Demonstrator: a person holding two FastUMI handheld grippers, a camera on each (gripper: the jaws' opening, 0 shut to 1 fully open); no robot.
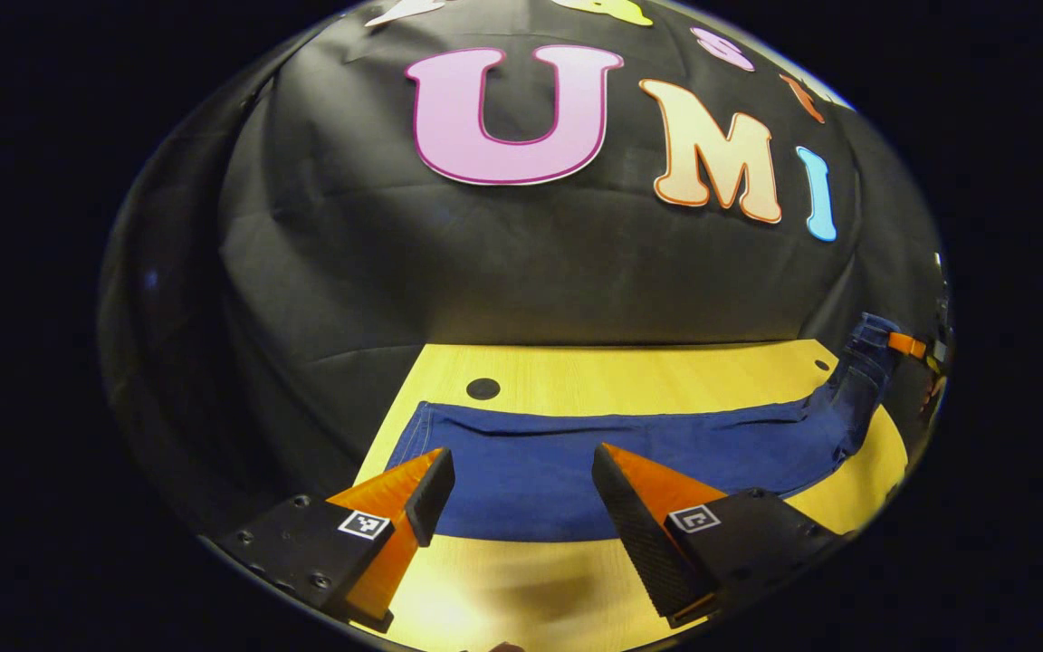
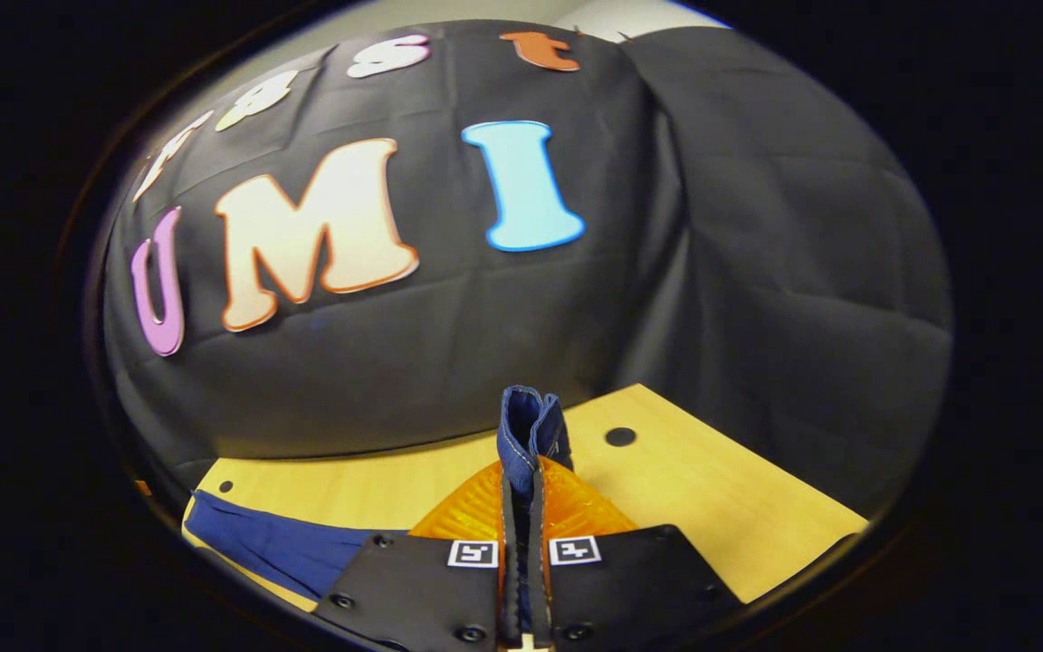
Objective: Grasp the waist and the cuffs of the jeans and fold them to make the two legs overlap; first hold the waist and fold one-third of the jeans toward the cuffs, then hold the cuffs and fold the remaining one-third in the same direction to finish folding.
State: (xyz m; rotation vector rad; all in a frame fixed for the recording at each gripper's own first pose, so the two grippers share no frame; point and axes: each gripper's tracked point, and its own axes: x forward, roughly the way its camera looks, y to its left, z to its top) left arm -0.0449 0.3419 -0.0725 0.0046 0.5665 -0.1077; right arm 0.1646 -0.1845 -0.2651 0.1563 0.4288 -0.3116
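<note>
Right gripper view: right hand-held gripper (image 2: pixel 522 507) pinches jeans (image 2: pixel 529 430) above table (image 2: pixel 721 489).

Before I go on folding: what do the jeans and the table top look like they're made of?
Jeans: dark blue woven denim by the look, matte, with stitched seams and a thick folded edge standing up from the shut right gripper.
Table: pale yellow wood-look board, smooth with a faint grain and slight sheen; solid wood or laminate, I cannot tell.

yellow wooden table (image 1: pixel 630 371), black cloth wall (image 1: pixel 485 263)
</note>
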